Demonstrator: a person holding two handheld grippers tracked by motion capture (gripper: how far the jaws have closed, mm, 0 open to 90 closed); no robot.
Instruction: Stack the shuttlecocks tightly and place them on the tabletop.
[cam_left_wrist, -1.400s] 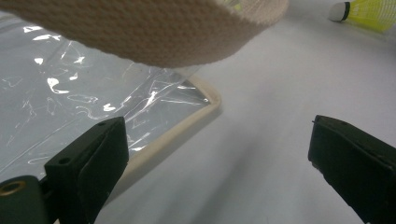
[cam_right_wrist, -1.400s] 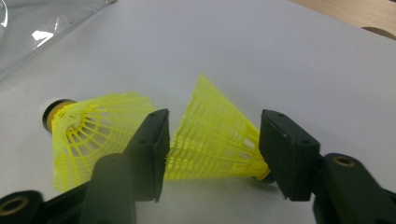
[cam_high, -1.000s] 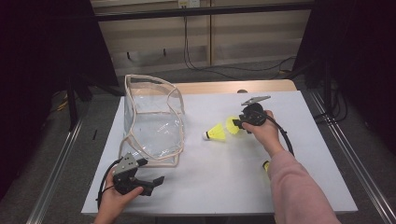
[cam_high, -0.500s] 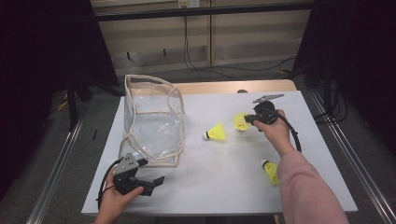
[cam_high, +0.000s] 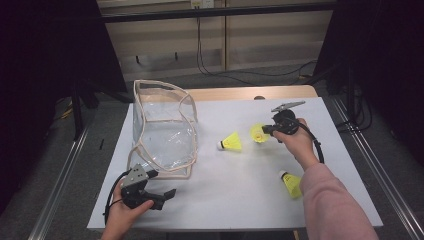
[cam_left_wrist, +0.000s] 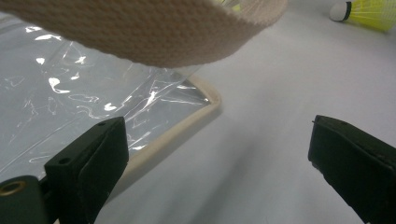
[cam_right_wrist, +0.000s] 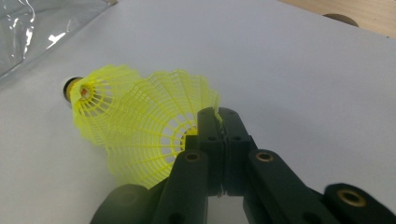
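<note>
Three yellow shuttlecocks are on or over the white table (cam_high: 235, 190). My right gripper (cam_high: 265, 131) is shut on the skirt rim of one shuttlecock (cam_high: 258, 133) and holds it just above the surface. In the right gripper view the jaws (cam_right_wrist: 217, 115) pinch the mesh skirt of that shuttlecock (cam_right_wrist: 149, 130). A second shuttlecock (cam_high: 231, 142) lies a little to its left, and a third shuttlecock (cam_high: 290, 183) lies by the person's right forearm. My left gripper (cam_high: 167, 194) rests open near the front left edge, beside the clear bag (cam_high: 162, 127).
The clear plastic bag with beige trim (cam_left_wrist: 140, 37) stands open at the left. Its lower edge (cam_left_wrist: 187, 123) lies just ahead of the left gripper's jaws. A wooden table edge (cam_high: 250, 93) runs behind the white sheet. Cables trail from both grippers.
The right gripper closed on one shuttlecock and drew it to the right, away from the one beside it. The left gripper stayed where it was.
</note>
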